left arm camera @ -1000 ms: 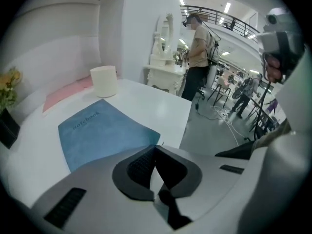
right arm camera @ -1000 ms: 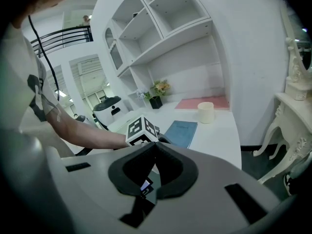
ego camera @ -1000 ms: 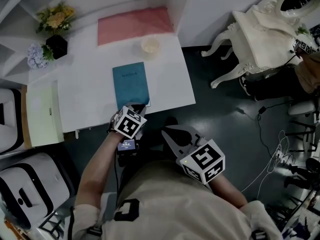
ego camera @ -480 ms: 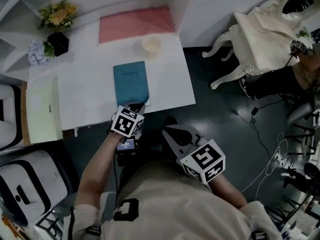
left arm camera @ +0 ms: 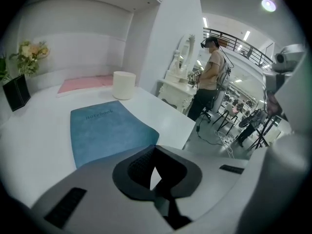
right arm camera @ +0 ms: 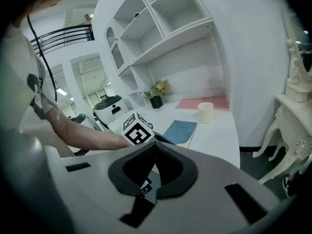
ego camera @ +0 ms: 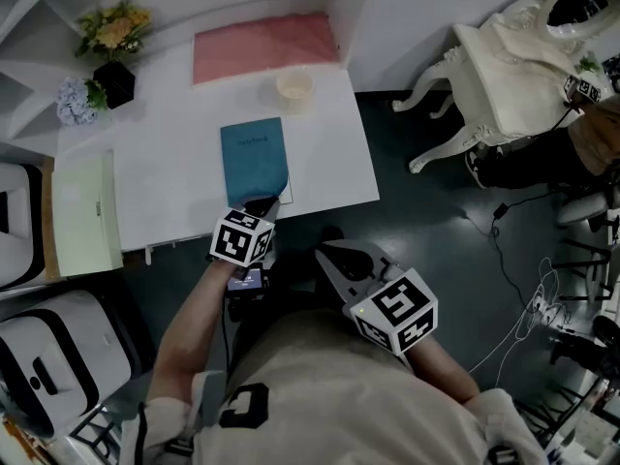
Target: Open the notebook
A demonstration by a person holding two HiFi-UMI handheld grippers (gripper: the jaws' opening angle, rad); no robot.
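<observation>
One slim teal notebook (ego camera: 255, 160) lies closed on the white table (ego camera: 165, 187), toward its near right. It looks light with a bendy cover, so it probably lifts best by the near right corner. The left gripper (ego camera: 265, 204) sits there with its jaws pressed together; the right gripper (ego camera: 329, 260) is closed too, on nothing.

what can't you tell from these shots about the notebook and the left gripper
- Head view: near edge of the notebook is covered by the left gripper; contact unclear.
- Left gripper view: the gripper's own body hides that edge.
- Head view: cover print too small to read.
</observation>
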